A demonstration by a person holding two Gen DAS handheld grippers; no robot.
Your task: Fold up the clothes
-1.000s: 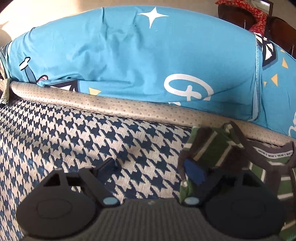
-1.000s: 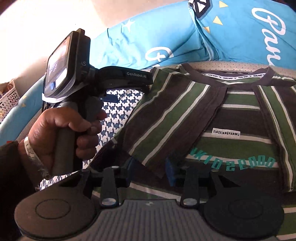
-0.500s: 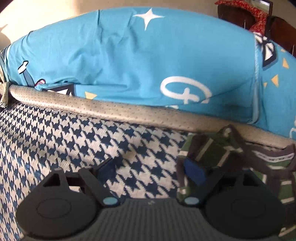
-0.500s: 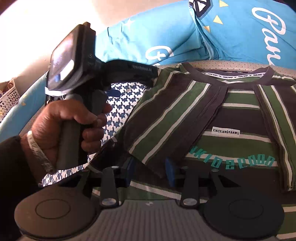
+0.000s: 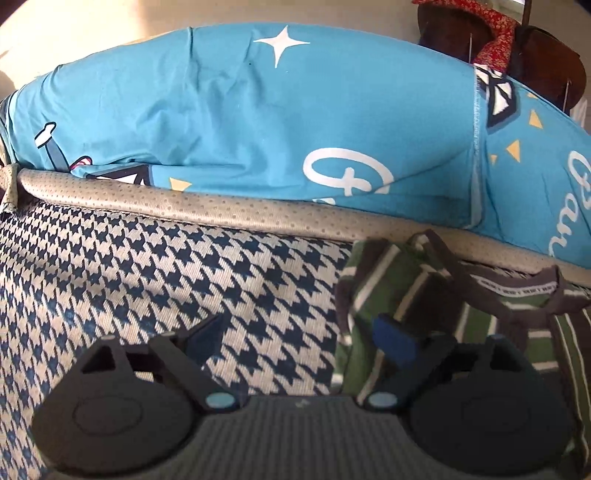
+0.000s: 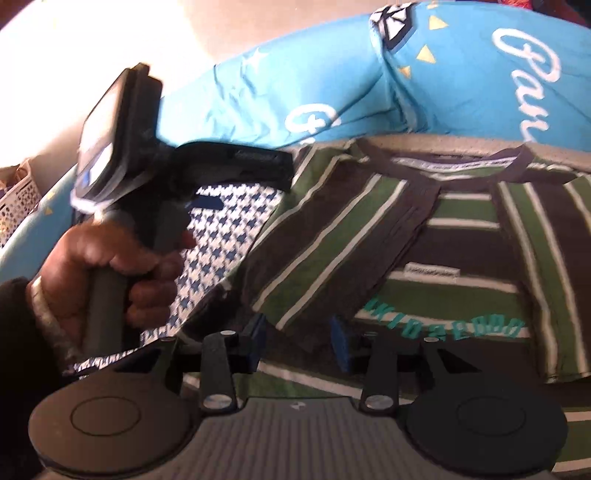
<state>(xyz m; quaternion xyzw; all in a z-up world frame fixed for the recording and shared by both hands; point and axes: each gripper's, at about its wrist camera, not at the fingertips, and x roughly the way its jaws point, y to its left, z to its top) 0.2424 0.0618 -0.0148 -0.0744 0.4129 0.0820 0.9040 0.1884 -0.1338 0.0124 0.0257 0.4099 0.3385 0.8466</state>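
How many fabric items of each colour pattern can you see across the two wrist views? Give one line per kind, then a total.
Green, dark and white striped shirt: 1
Bright blue printed pillows: 2
Navy and white houndstooth cover: 1
Red patterned cloth at the top right of the left wrist view: 1
Total: 5

Left gripper (image 5: 301, 338) low over houndstooth cover (image 5: 147, 280), jaws wide apart. Left pad over bare houndstooth; right blue pad (image 5: 393, 338) at edge of striped green shirt (image 5: 388, 291), contact unclear. Grey dotted piping (image 5: 229, 210) beyond, blue printed pillow (image 5: 277, 122) resting against it.
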